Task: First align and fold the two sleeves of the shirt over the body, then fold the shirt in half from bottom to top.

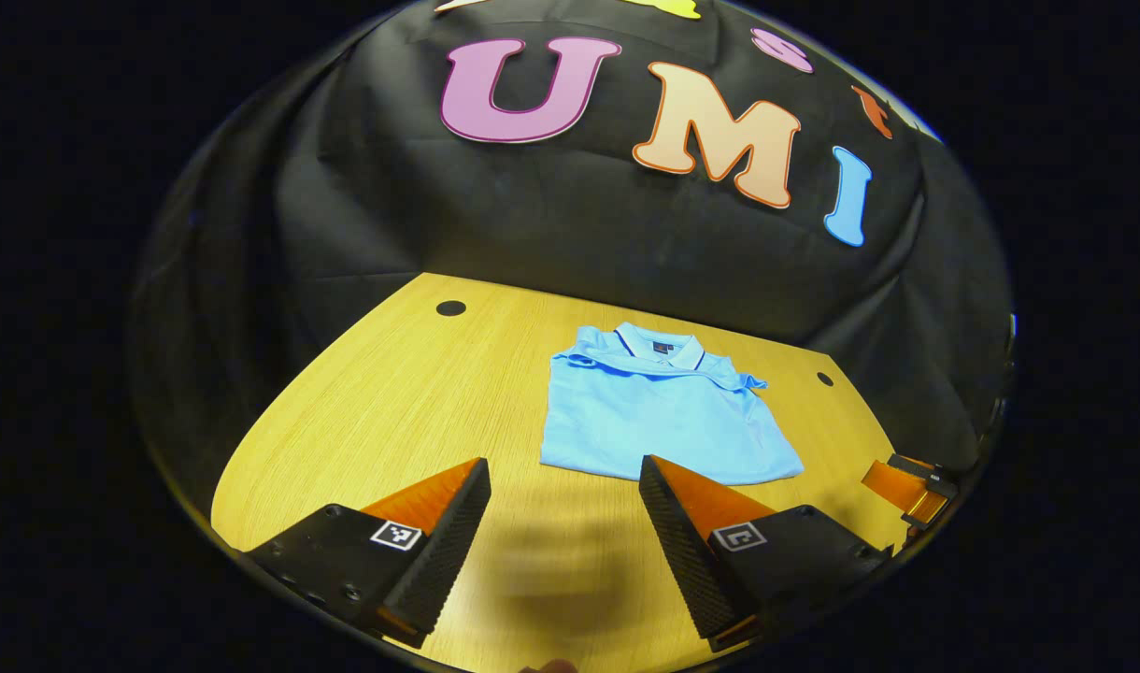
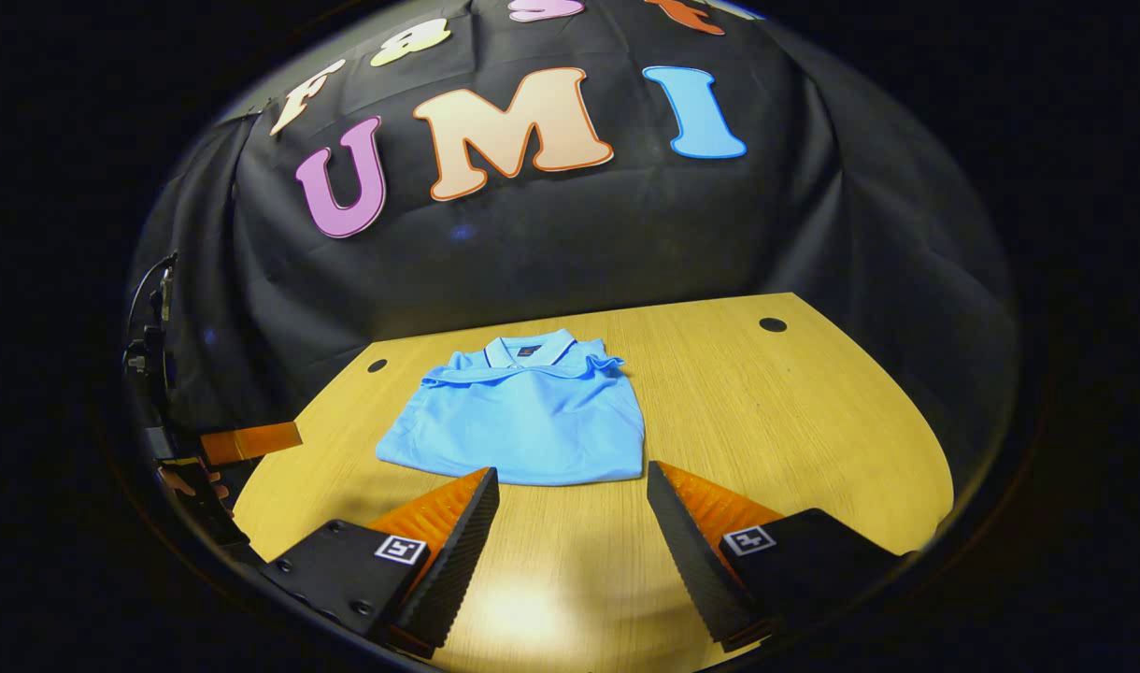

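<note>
On the wooden table (image 1: pixel 374 393), the light blue polo shirt (image 1: pixel 659 411) lies folded, collar toward the booth wall, apparently sleeves tucked in, while the left gripper (image 1: pixel 562 472) and right gripper (image 2: pixel 572 481) hover spread and empty just short of its near edge.

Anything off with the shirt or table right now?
Nothing stands out. The shirt lies flat on the table, folded, collar away from the grippers. The left gripper and right gripper are both open above bare wood.
</note>
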